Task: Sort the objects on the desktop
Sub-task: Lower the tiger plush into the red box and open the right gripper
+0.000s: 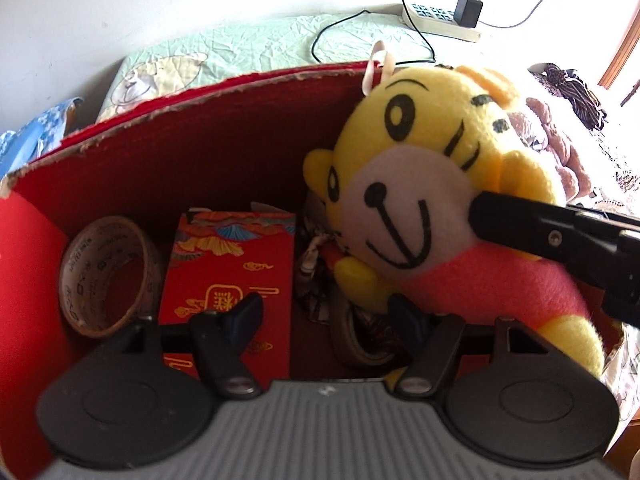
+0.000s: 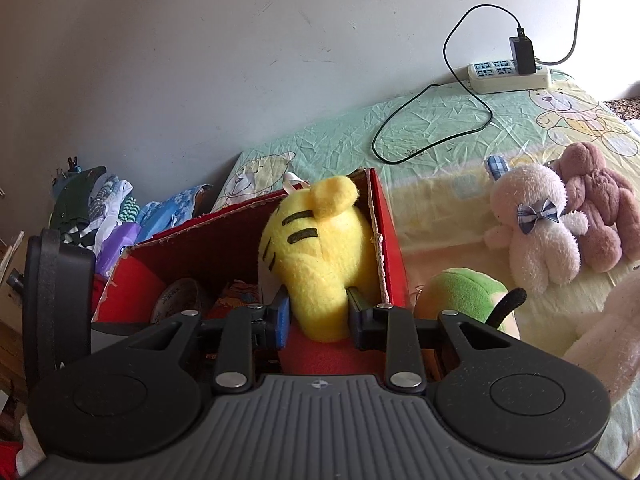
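With the right gripper (image 2: 319, 314) closed on the yellow tiger plush (image 2: 320, 252), lodged between its fingers in the red box (image 2: 390, 240), we judge it light, soft and compressible, best pinched mid-body; the left gripper (image 1: 326, 314) hangs open.
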`<state>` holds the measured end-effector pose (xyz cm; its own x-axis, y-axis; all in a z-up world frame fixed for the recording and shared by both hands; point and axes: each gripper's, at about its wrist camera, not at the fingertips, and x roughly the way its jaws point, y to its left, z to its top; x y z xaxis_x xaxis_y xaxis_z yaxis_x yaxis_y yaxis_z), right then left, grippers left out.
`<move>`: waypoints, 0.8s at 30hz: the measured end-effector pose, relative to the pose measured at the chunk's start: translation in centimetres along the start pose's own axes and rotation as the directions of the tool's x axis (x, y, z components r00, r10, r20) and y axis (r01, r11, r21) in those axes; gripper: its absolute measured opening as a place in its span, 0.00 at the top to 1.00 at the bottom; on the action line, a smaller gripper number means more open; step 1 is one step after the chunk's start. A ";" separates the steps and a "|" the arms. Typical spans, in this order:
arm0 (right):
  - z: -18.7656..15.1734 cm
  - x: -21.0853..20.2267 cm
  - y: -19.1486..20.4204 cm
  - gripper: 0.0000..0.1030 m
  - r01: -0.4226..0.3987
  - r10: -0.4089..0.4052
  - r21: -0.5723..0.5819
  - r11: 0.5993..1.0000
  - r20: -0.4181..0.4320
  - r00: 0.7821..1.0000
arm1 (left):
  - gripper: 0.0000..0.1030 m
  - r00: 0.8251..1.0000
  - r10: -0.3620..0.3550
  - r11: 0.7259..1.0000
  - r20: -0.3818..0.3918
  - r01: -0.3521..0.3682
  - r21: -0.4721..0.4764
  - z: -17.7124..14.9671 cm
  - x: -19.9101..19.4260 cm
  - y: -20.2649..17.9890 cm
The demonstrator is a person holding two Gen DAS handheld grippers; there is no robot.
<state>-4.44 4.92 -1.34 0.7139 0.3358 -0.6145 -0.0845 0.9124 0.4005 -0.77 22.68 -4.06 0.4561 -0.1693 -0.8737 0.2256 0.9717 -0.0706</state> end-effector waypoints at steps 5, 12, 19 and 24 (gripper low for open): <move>-0.5 -0.3 0.0 0.71 -0.007 0.008 -0.011 1.000 0.028 1.000 | 0.30 1.000 -0.003 1.000 0.004 0.003 -0.001 -0.1 -0.1 0.0; -0.8 -1.1 -0.5 0.71 -0.042 0.042 0.015 0.999 0.029 0.999 | 0.30 1.000 0.006 1.000 0.008 -0.006 0.004 0.0 -0.1 -0.1; -1.5 -1.6 0.0 0.72 -0.034 0.035 -0.020 0.999 0.048 0.998 | 0.24 0.998 0.053 0.998 0.023 -0.054 0.027 0.1 -0.3 -0.6; -1.8 -1.7 -0.2 0.72 -0.043 0.045 -0.031 0.999 0.073 0.996 | 0.23 0.998 0.059 0.998 0.026 -0.060 0.035 0.2 -0.3 -0.6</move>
<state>-6.93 4.55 -1.61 0.7580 0.3589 -0.5446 -0.1368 0.9039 0.4053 -0.88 22.09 -3.71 0.4906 -0.1157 -0.8636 0.2277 0.9737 -0.0011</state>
